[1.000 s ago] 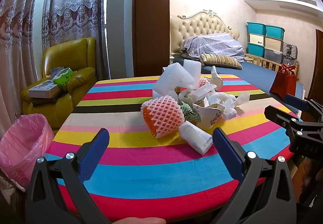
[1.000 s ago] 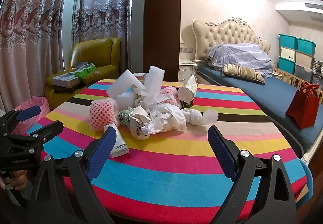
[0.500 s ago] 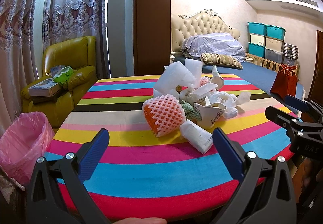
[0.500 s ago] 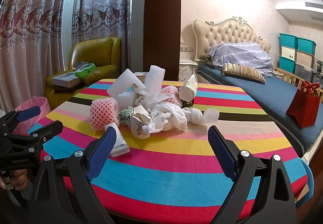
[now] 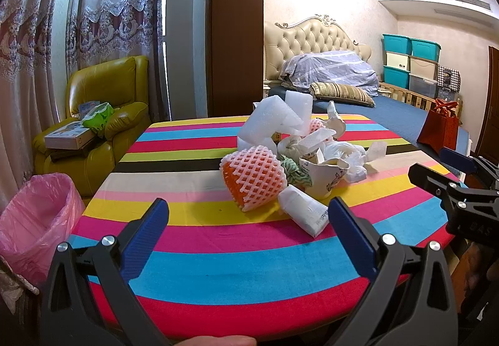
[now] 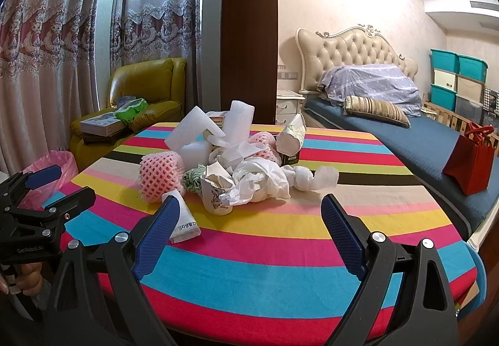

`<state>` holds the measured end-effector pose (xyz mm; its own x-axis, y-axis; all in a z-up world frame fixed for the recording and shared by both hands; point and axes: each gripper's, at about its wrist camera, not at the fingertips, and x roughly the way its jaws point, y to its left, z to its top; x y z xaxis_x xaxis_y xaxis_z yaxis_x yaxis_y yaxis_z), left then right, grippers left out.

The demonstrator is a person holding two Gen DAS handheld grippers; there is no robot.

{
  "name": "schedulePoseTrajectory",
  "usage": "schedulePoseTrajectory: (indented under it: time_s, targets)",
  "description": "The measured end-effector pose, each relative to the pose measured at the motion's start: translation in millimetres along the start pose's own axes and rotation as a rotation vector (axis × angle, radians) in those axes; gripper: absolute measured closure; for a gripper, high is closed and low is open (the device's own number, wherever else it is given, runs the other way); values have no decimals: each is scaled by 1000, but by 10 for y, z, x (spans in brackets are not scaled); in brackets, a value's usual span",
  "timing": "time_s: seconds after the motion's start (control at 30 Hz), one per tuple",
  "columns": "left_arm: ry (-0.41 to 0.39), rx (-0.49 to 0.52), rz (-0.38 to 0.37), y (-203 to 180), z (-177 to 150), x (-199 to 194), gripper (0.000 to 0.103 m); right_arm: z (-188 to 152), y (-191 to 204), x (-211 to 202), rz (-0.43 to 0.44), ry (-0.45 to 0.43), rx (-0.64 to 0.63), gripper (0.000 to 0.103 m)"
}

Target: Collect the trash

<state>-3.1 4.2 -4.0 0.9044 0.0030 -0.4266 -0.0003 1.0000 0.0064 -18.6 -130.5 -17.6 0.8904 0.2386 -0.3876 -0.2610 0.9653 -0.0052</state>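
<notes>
The left gripper (image 5: 248,221) hung wide apart and empty over the near edge of the round table in its rainbow-striped cloth (image 5: 193,255). At its twelve o'clock, just beyond the blue finger pads (image 5: 146,237), lay the heap of trash: an orange fruit in a pink foam net sleeve (image 5: 253,180), a flat white paper packet (image 5: 304,212) touching it at four o'clock, and a crumpled printed paper cup (image 5: 324,174) behind the packet. White foam sheets (image 5: 274,121) rose at the back of the heap. At nine o'clock, off the table, stood a bin lined with a pink plastic bag (image 5: 37,221).

The right gripper (image 6: 249,229) was likewise spread wide, holding nothing. At its twelve o'clock sat the same cup, beside crumpled white plastic wrap (image 6: 262,180). The left gripper showed at nine o'clock.
</notes>
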Motion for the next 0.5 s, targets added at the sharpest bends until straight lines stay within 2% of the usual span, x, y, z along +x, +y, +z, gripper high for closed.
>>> schedulePoseTrajectory:
  time_s: [0.5]
  targets:
    - [1, -1, 2, -2, 1, 1, 4, -2, -2, 11, -1, 3, 0, 17]
